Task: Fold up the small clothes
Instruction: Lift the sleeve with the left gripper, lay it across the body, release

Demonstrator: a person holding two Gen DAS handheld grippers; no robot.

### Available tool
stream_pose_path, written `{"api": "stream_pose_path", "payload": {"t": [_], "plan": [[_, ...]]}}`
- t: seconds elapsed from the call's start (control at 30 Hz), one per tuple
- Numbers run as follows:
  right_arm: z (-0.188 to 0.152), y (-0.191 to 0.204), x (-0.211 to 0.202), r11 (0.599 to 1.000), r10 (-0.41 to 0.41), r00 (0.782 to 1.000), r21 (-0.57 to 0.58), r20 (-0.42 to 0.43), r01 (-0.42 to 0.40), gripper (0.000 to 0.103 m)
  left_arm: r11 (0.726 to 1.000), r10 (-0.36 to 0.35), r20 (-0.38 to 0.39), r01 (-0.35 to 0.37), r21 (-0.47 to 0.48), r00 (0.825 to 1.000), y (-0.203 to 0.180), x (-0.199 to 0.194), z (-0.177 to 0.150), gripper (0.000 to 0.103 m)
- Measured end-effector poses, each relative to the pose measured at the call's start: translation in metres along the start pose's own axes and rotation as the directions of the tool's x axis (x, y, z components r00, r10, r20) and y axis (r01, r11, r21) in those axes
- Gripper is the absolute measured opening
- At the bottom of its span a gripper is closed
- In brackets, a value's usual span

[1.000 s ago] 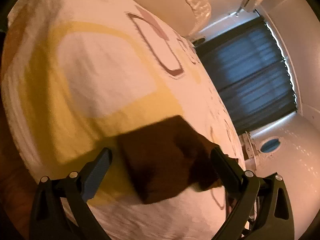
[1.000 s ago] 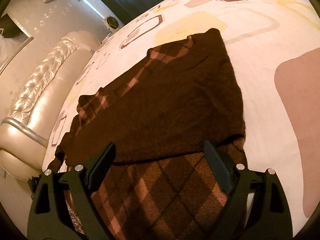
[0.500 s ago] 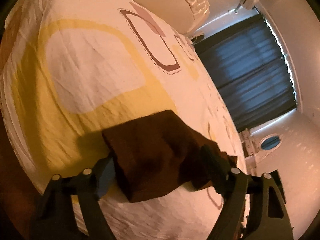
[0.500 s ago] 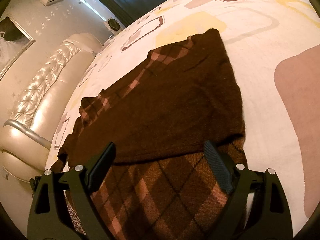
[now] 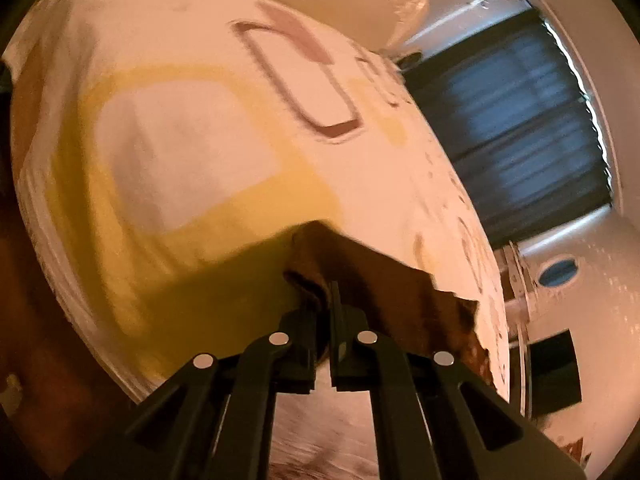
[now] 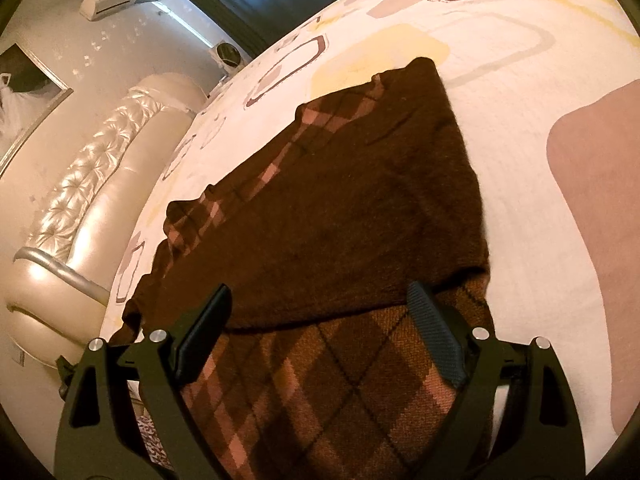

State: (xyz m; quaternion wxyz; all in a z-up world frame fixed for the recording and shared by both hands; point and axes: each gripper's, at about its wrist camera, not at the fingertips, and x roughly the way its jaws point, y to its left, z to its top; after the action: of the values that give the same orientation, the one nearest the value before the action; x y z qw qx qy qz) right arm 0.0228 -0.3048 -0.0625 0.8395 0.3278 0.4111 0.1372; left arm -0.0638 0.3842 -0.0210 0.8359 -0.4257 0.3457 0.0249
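A dark brown garment with a pink and brown argyle pattern (image 6: 320,216) lies spread on the bed, with a plain brown layer folded over the patterned part. My left gripper (image 5: 325,294) is shut on a corner of the garment (image 5: 360,264), which bunches at the fingertips and lifts off the sheet. My right gripper (image 6: 320,312) is open and hovers over the near patterned end of the garment, its fingers (image 6: 434,320) on either side of the cloth without pinching it.
The bed sheet (image 6: 520,60) is white with yellow, pink and brown shapes. A padded cream headboard (image 6: 92,184) lies to the left in the right wrist view. Dark curtains (image 5: 520,132) and a wall unit (image 6: 110,0) stand beyond the bed.
My left gripper has closed from wide open onto the garment's corner and the cloth there has bunched up. My right gripper has stayed open and nearly still.
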Motion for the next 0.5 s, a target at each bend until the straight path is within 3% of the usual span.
{"api": "stream_pose_path", "payload": {"t": [0.23,0.5], "plan": [[-0.001,-0.004,-0.003,0.999,0.037,0.999,0.009,0.014,-0.037,0.089,0.983,-0.089,-0.017,0.091,0.159,0.996,-0.104,-0.021,0.003,0.004],[-0.001,-0.007,-0.004,0.997,0.079,0.997,0.010,0.018,-0.079,0.089,0.915,-0.188,-0.154,0.230,0.332,0.970,-0.242,-0.001,-0.032,0.004]]}}
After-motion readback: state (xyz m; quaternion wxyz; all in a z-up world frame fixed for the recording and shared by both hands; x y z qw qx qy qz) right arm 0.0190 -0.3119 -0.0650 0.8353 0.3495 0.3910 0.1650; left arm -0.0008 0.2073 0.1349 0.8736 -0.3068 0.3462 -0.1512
